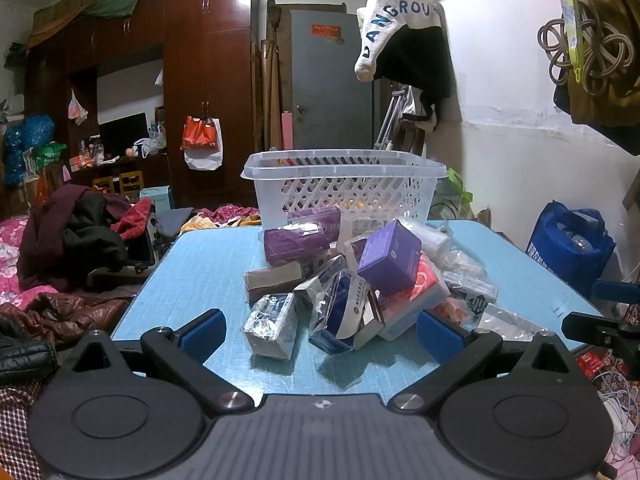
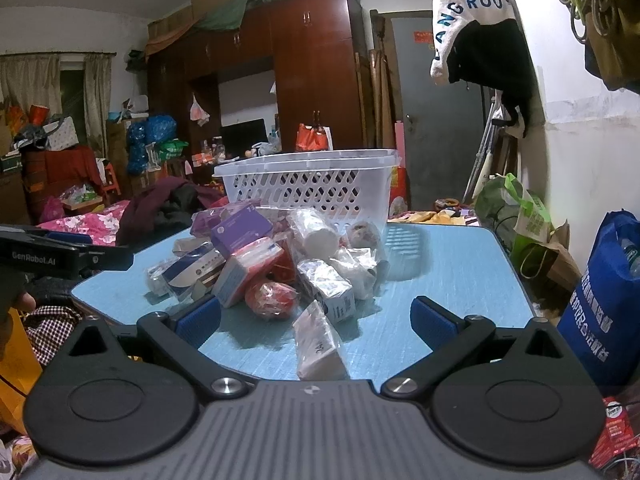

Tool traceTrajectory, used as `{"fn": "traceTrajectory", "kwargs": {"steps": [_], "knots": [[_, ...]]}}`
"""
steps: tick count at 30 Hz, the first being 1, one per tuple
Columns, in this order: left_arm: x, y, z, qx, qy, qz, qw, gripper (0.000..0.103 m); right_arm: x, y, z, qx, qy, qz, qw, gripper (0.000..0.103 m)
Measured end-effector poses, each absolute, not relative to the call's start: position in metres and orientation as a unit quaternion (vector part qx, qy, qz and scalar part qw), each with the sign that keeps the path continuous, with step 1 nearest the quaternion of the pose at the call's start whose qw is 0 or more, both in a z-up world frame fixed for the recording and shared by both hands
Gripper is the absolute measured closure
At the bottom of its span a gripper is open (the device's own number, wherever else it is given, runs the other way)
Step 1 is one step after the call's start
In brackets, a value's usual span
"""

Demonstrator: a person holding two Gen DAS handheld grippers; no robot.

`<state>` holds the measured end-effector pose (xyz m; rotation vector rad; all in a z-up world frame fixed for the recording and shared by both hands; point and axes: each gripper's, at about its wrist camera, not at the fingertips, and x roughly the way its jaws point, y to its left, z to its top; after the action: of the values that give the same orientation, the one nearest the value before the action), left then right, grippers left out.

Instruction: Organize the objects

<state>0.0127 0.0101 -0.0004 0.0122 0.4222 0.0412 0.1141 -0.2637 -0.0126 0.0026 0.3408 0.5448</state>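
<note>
A pile of small boxes and plastic-wrapped packets [image 1: 360, 280] lies on the light blue table [image 1: 200, 272], with a purple box [image 1: 390, 258] on top. A white plastic basket [image 1: 344, 180] stands behind the pile at the table's far edge. My left gripper [image 1: 320, 334] is open and empty just in front of the pile. In the right wrist view the pile [image 2: 276, 264] and basket [image 2: 308, 184] show again. My right gripper [image 2: 316, 320] is open and empty, with a white wrapped packet [image 2: 318, 344] lying between its fingers.
A bed with heaped clothes [image 1: 72, 240] lies left of the table. A blue bag [image 2: 604, 300] stands on the floor at the right. A wardrobe [image 1: 208, 80] and a grey door [image 1: 328, 80] are behind. A garment [image 1: 404, 28] hangs on the right wall.
</note>
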Motion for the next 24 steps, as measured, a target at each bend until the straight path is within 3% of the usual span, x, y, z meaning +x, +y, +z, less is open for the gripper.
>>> {"fn": "traceTrajectory", "kwargs": {"steps": [9,15,21,24], "knots": [[0.013,0.011,-0.001,0.003,0.204,0.020,0.979,0.000,0.115,-0.267,-0.012,0.011,0.168,0.271,0.948,0.000],[0.000,0.028,0.005,0.011,0.120,0.022,0.992,0.000,0.117,-0.267,-0.013,0.017,0.157,0.275,0.948,0.000],[0.026,0.055,-0.018,0.000,0.159,0.012,0.987,0.000,0.130,-0.262,-0.035,-0.001,0.173,0.270,0.947,0.000],[0.039,0.069,-0.039,-0.004,0.177,0.025,0.984,0.001,0.137,-0.259,-0.049,-0.005,0.191,0.273,0.943,0.014]]}}
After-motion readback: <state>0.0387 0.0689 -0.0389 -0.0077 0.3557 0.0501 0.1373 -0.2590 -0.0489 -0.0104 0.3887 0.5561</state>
